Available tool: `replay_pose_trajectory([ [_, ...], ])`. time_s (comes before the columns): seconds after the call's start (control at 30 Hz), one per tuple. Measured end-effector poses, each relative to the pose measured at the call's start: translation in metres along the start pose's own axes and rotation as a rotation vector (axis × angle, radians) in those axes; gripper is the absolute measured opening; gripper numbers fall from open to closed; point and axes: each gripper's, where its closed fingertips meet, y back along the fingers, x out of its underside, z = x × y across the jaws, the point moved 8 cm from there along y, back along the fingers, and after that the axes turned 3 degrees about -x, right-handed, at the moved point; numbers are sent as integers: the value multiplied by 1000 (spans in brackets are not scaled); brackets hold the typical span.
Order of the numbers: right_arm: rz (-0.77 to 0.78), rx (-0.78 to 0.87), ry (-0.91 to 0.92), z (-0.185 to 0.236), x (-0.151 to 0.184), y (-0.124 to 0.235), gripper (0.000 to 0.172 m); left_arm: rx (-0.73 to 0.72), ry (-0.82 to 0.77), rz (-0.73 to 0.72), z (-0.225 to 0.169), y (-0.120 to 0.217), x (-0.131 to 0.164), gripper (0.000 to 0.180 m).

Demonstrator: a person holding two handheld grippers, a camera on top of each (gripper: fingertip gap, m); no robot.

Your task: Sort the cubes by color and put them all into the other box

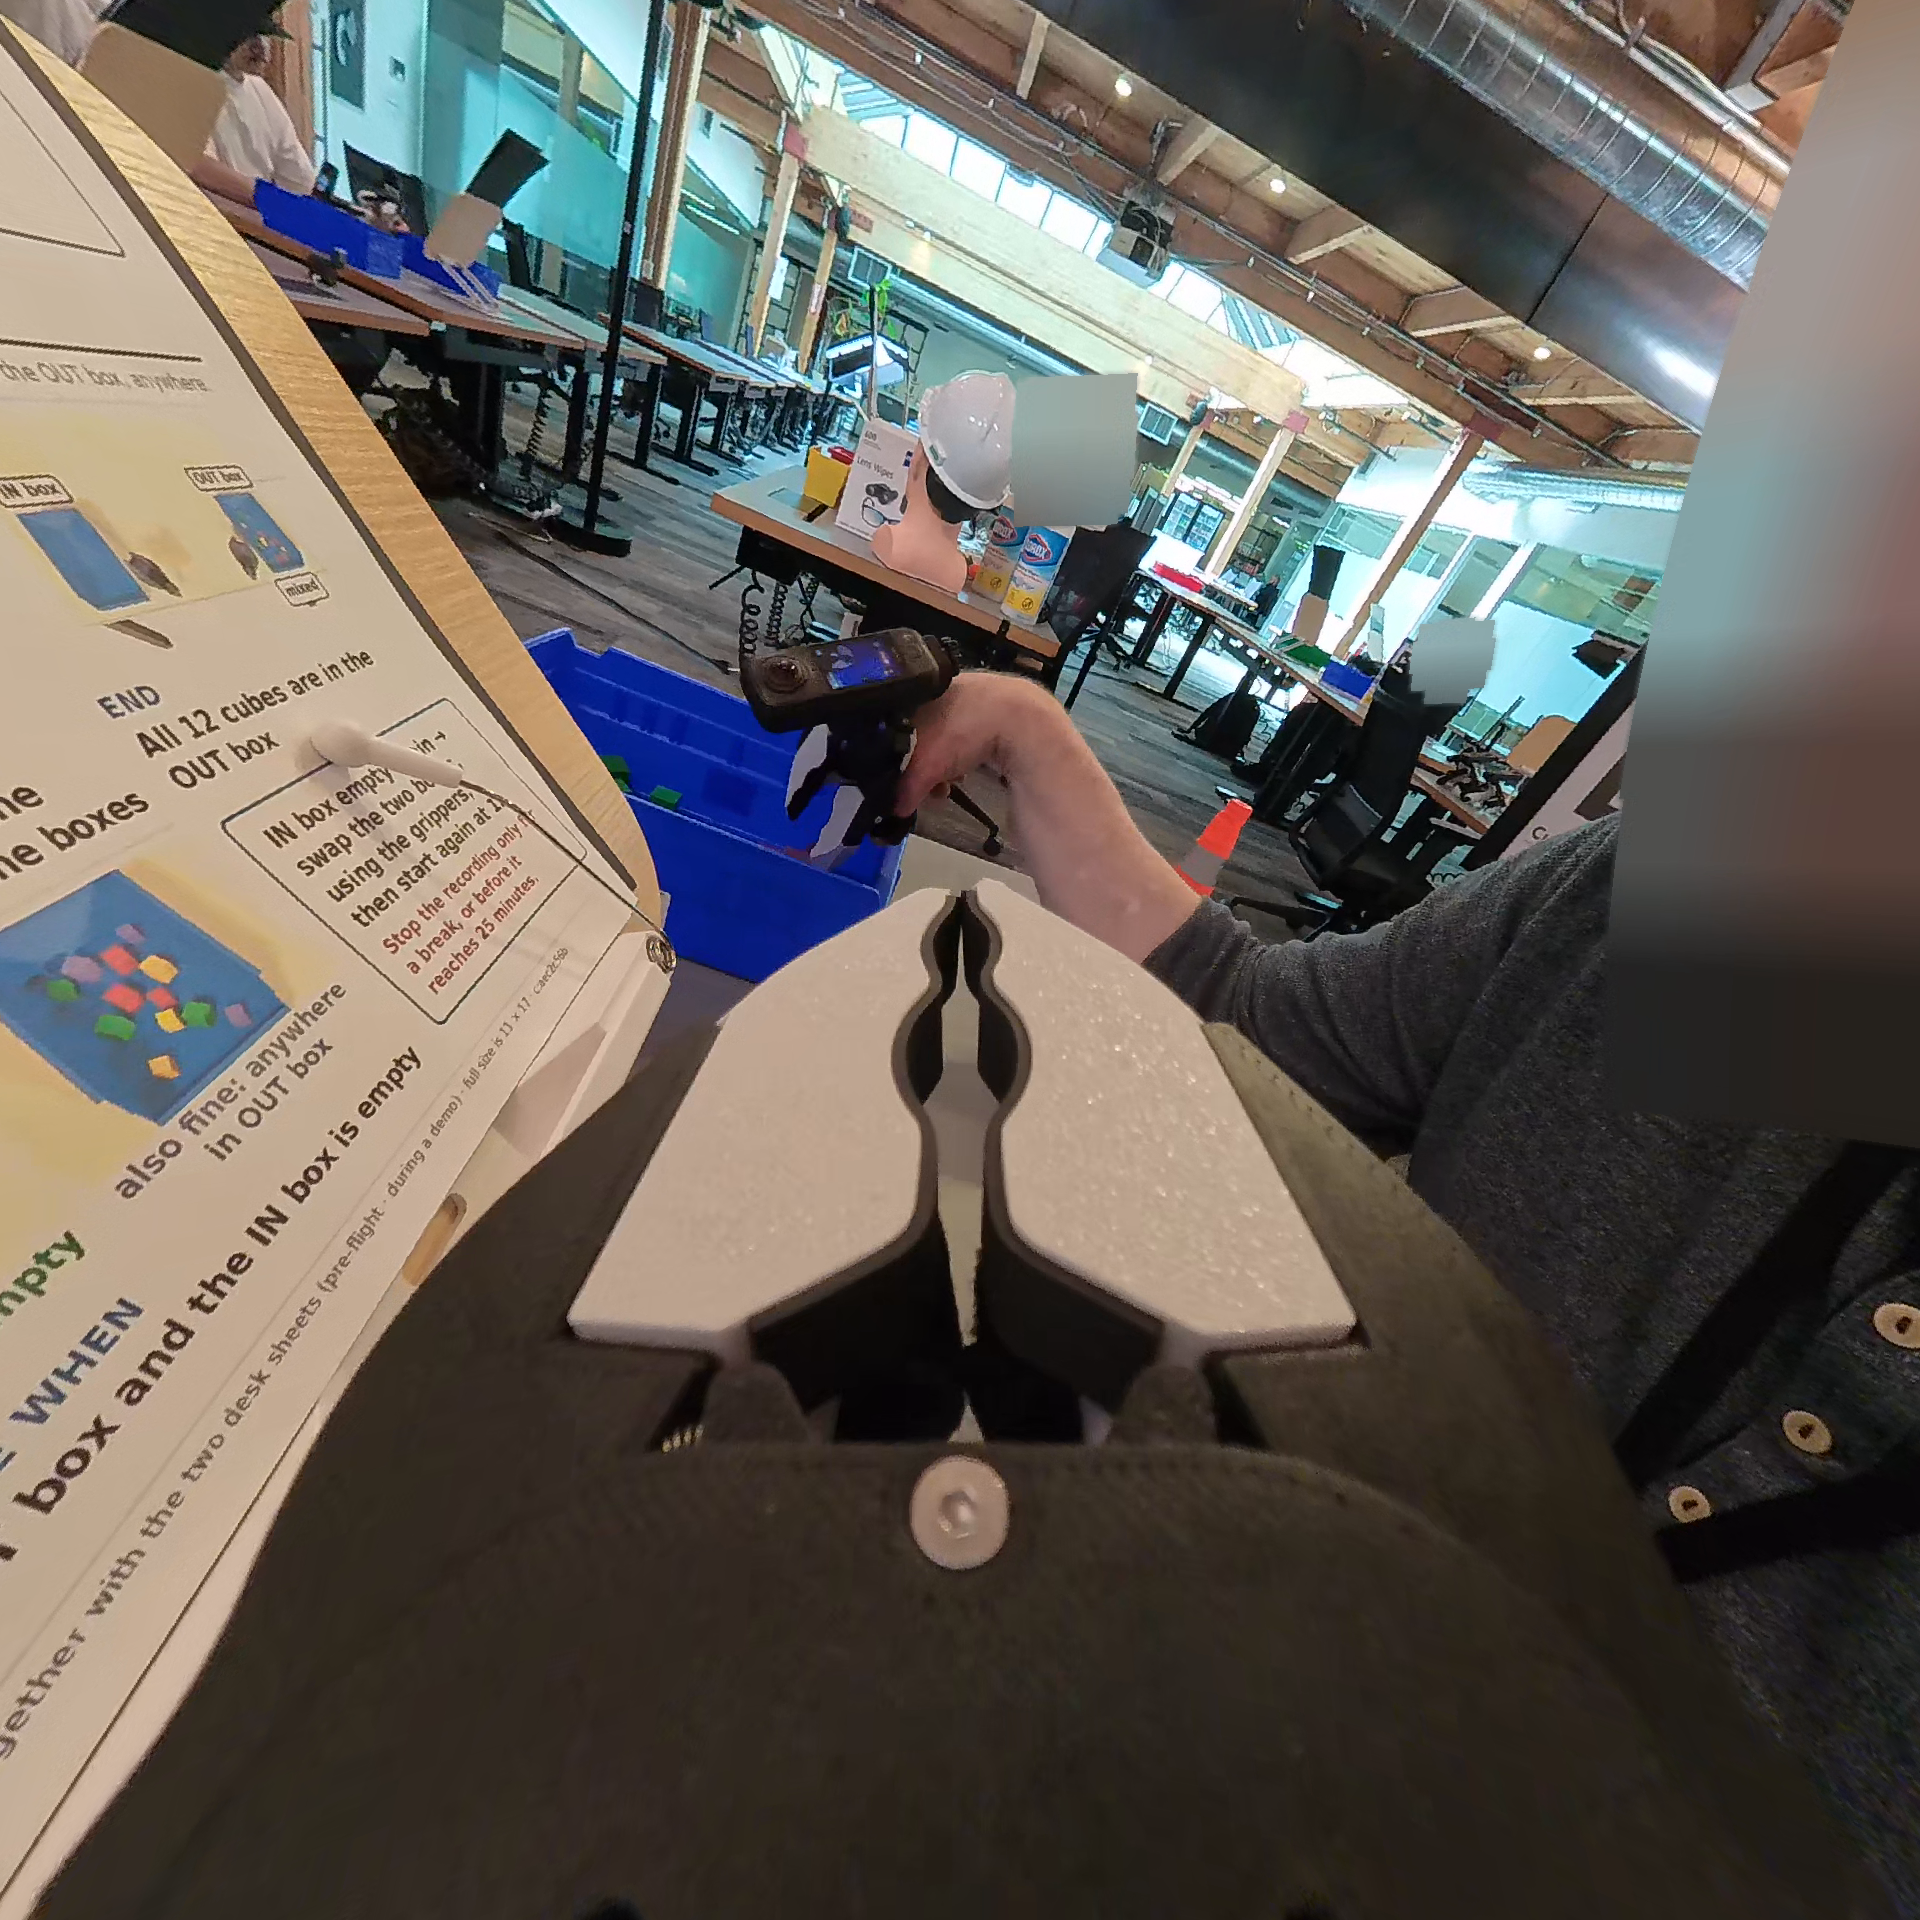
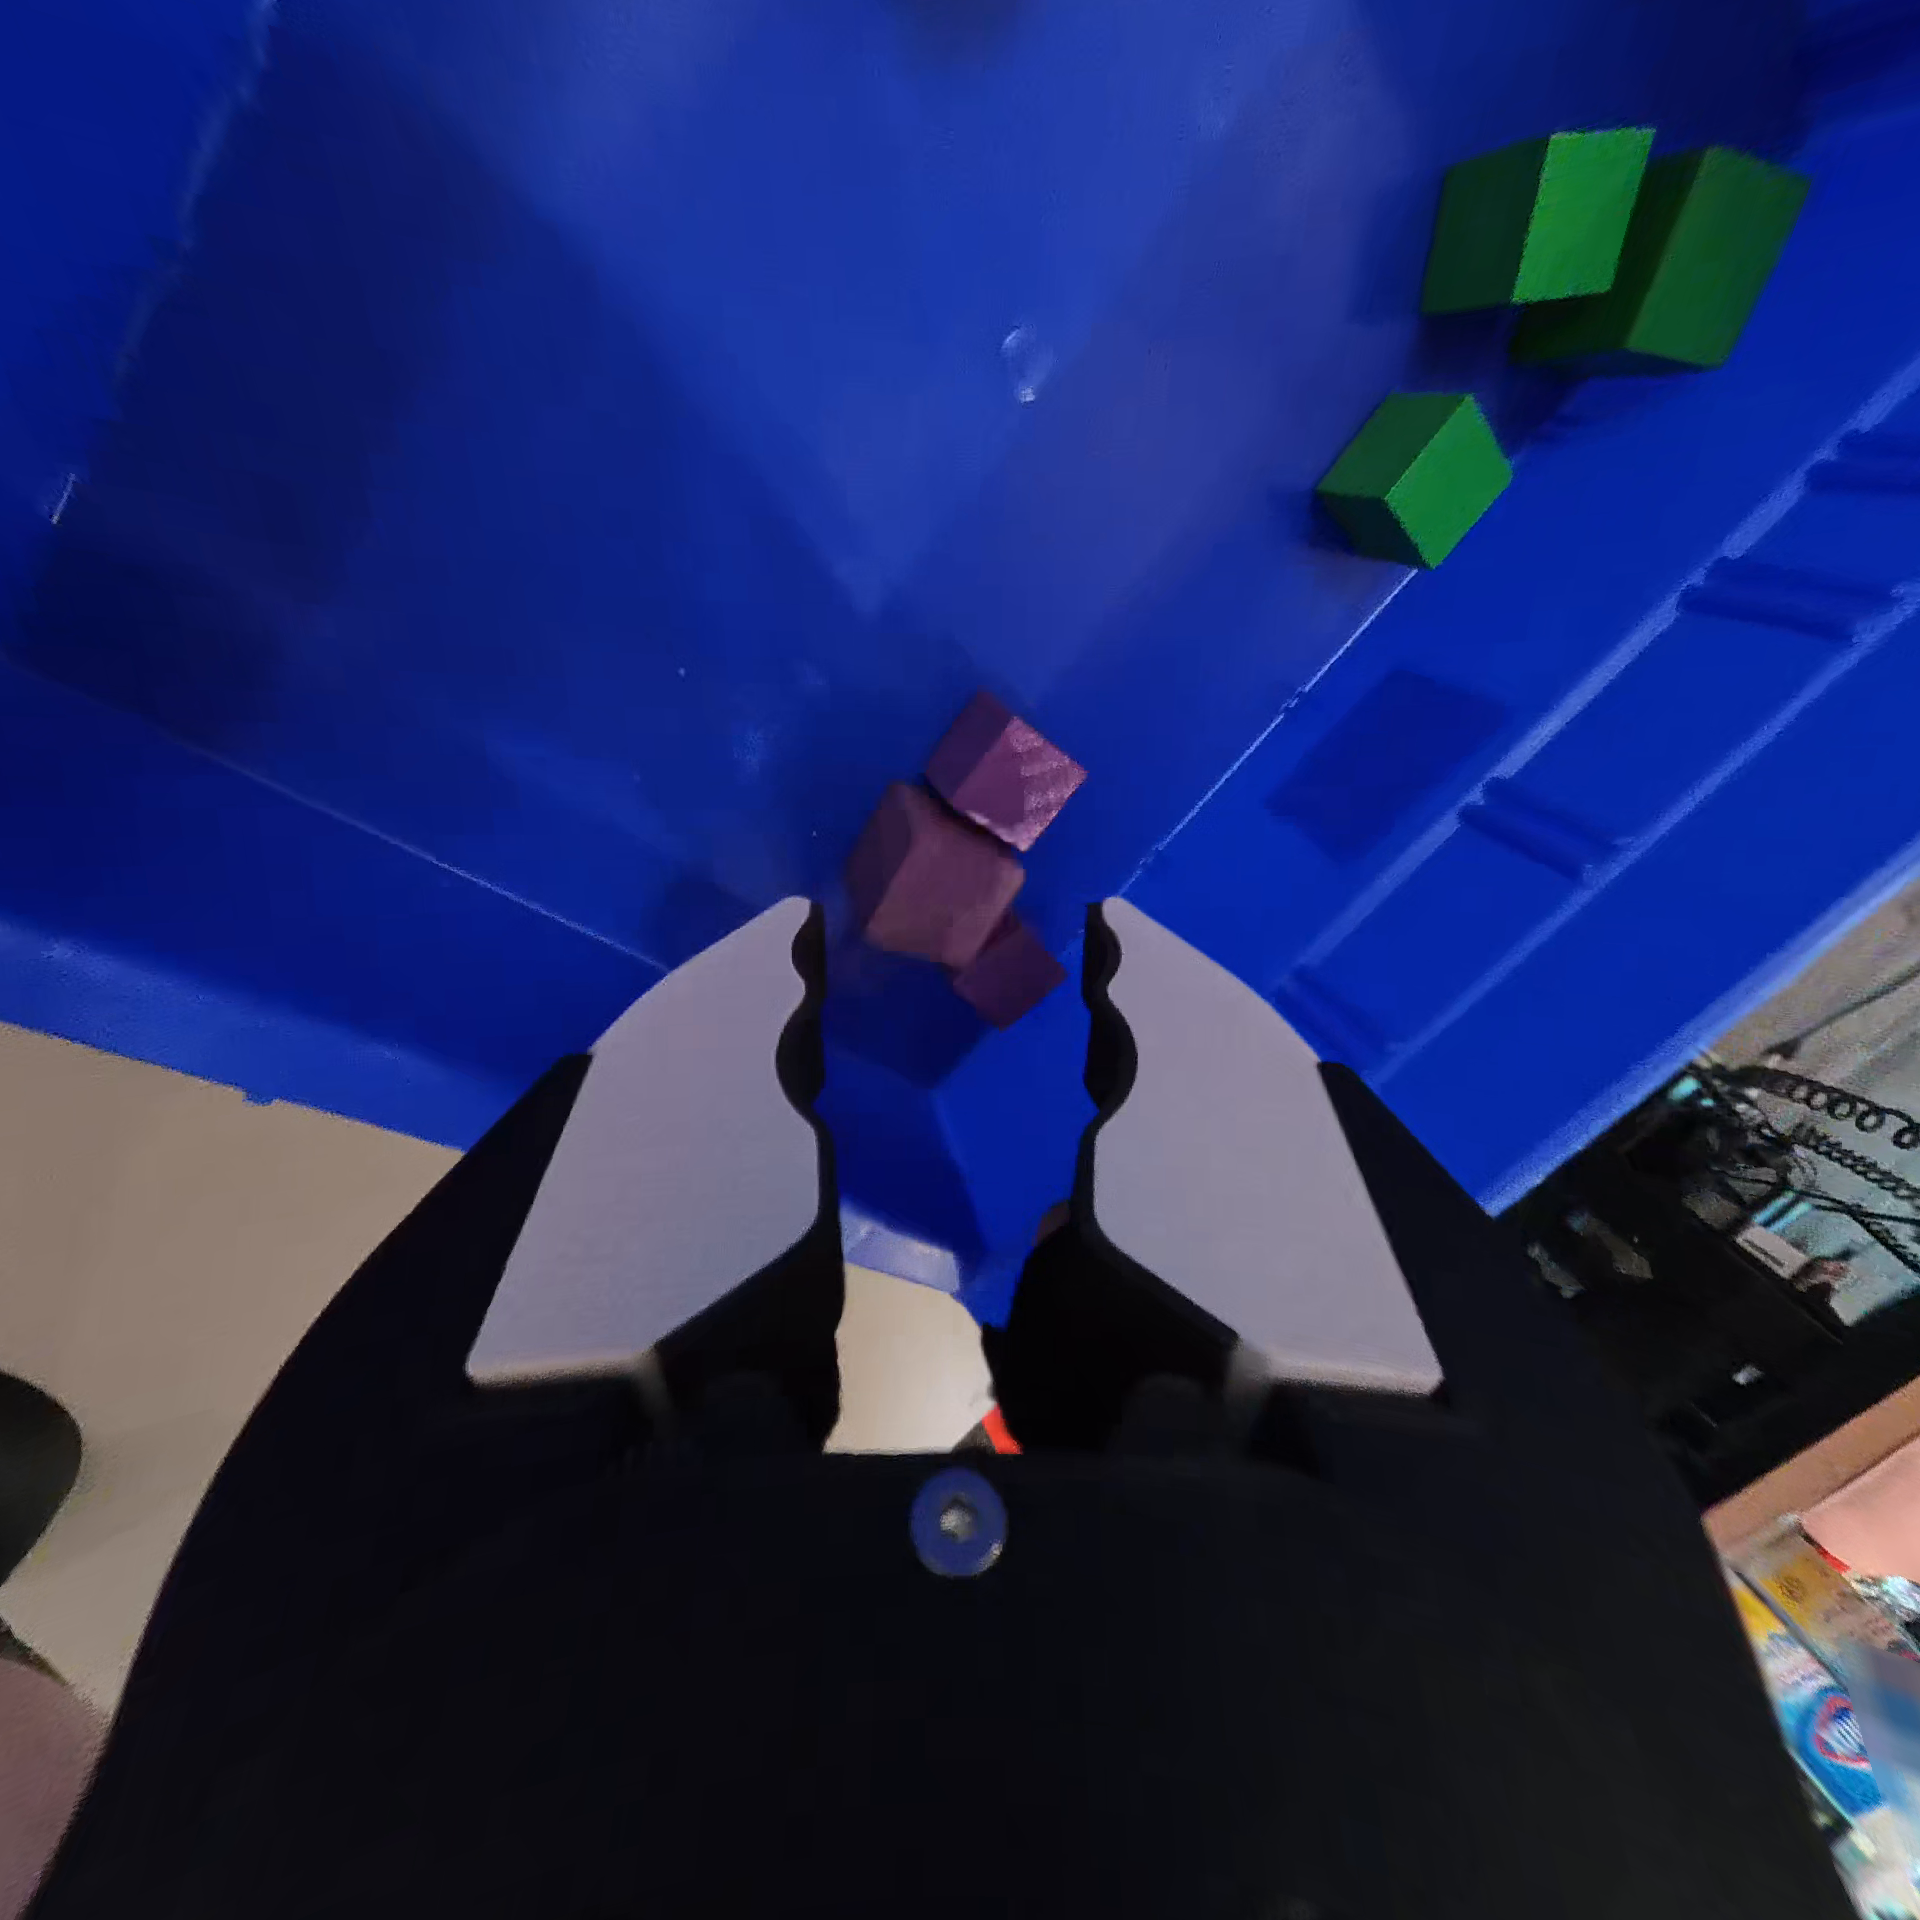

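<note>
Nearest your lens, the right gripper (image 2: pixel 951 914) stands released, jaws spread over the blue box (image 2: pixel 520 416), with nothing pressed between the pads. Three purple cubes (image 2: pixel 940 894) lie clustered just beyond the fingertips near the corner; the middle one is blurred, so its contact with its neighbours is uncertain. Three green cubes (image 2: pixel 1418 478) sit far right along the wall. Your left gripper (image 1: pixel 961 904) is clenched on nothing, beside the instruction sheet (image 1: pixel 208 831).
</note>
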Motion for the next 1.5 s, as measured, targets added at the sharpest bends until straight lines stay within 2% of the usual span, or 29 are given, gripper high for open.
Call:
replay_pose_trajectory([
  [0.07,-7,62,9,-2,-2,9,47,-8,-11,2,-1,1,-1,0],
  [0.2,-131,216,26,-3,-17,42,37,-41,-61,2,-5,10,-9,0],
  [0.3,-279,232,96,11,-34,65,32,-112,-135,9,-11,26,-21,0],
  [0.4,-395,267,138,24,-52,85,28,-199,-211,-3,-15,52,-36,0],
  [0.57,-498,278,232,49,-74,104,27,-374,-259,-50,-14,106,-57,1],
  [0.73,-514,287,294,63,-88,104,25,-680,-274,60,6,165,-60,2],
  [0.83,-512,283,304,67,-94,102,25,-860,-257,204,23,202,-50,6],
  [0.93,-520,278,318,71,-98,101,25,-1033,-144,440,48,232,-27,16],
  [1.03,-522,274,326,74,-100,101,25,-1118,-105,643,71,250,-2,21],
  [1.17,-518,271,346,78,-104,98,25,-1160,-9,744,103,259,21,24],
  [1.3,-532,260,364,82,-107,99,25,-1233,58,925,132,273,51,28],
  [1.5,-525,249,399,90,-113,95,25,-1232,157,1057,163,287,89,36],
])
